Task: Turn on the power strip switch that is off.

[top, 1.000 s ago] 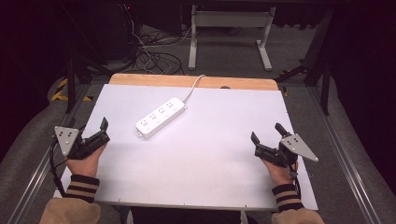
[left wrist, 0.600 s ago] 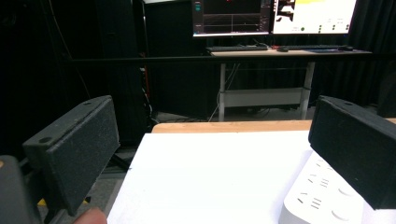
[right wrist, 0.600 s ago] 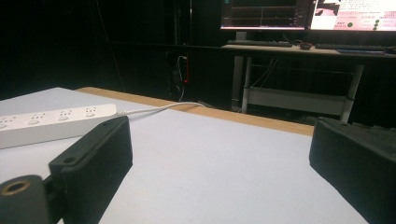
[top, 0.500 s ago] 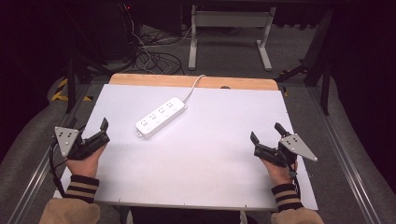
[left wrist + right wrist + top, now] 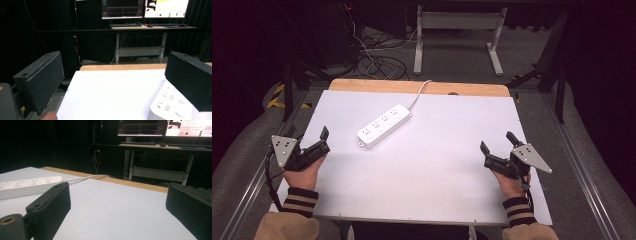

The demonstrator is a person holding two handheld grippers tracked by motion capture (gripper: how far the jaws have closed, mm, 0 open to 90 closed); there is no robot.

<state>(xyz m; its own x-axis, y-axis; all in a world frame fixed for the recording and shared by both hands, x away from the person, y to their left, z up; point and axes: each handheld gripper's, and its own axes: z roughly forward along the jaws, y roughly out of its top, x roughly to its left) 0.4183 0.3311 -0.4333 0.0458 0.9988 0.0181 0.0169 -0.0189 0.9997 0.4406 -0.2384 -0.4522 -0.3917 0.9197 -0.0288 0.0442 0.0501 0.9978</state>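
Almost nothing has changed over the last second: the left gripper [image 5: 319,141] rests in the same spot at the near left edge of the white table [image 5: 447,200], and the right gripper [image 5: 498,148] sits where it was at the near right, each with its jaws spread wide and nothing between them. The white power strip [image 5: 384,125] lies diagonally on the far left half of the table, its cord [image 5: 419,92] running off over the wooden back edge, untouched and well apart from both grippers, though nearer the left one. In the left gripper view the power strip's near end [image 5: 170,105] shows just past the jaws, low at the right. This stillness suggests the work has not begun; I judge a reach toward the strip is the likely first move
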